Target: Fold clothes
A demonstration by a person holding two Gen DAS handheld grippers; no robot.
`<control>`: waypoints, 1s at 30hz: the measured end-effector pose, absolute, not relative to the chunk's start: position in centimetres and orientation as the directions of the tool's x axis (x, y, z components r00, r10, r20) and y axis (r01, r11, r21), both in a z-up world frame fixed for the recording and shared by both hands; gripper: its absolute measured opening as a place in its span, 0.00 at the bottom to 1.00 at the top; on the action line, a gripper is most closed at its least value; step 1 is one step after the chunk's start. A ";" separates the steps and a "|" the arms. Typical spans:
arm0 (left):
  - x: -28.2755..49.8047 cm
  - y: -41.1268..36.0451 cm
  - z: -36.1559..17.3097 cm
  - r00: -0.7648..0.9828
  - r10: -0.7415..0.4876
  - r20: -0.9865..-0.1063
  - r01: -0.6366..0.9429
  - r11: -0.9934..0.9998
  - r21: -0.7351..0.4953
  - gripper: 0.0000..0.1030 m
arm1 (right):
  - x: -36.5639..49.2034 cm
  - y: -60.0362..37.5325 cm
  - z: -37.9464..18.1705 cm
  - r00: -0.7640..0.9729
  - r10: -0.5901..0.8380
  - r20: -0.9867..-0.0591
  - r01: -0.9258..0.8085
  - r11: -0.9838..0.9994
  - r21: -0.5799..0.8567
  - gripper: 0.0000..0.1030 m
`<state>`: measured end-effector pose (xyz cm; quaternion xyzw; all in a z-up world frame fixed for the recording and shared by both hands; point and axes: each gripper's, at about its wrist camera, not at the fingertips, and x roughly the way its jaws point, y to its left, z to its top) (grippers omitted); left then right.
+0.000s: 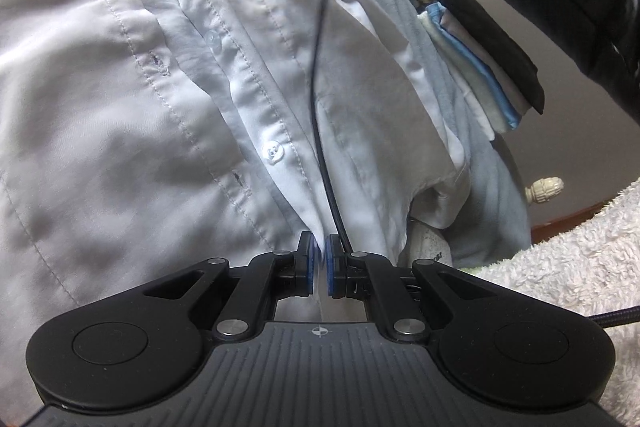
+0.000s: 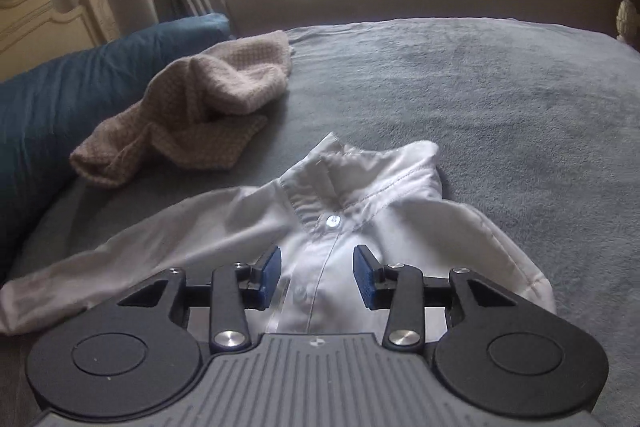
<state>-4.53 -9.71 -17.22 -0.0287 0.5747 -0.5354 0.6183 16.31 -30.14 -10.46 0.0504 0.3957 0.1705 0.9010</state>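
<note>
White shirt point(image 2: 328, 267) judged light, limp, slippery. Left gripper point(image 1: 322, 259) clamped on placket hem; right gripper point(image 2: 318, 277) open, empty, below collar point(image 2: 376, 171). Stitched edges best gripped.

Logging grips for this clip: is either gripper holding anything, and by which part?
The left gripper is shut on the white shirt, pinching its front edge by the button strip. The right gripper is open above the shirt's collar end, holding nothing.
</note>
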 end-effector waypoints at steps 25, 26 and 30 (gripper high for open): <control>-4.6 -9.8 -17.3 -0.188 -0.666 -0.722 0.633 0.480 -0.607 0.05 | 2.0 -27.6 -16.4 0.469 0.234 -0.851 -0.412 0.911 0.023 0.17; -4.6 -9.8 -17.3 -0.189 -0.665 -0.722 0.632 0.481 -0.608 0.05 | 2.1 -27.6 -16.5 0.472 0.232 -0.851 -0.405 0.914 0.024 0.17; -4.7 -10.0 -17.4 -0.196 -0.663 -0.723 0.625 0.484 -0.613 0.06 | 2.4 -27.7 -16.8 0.478 0.230 -0.847 -0.363 0.931 0.048 0.16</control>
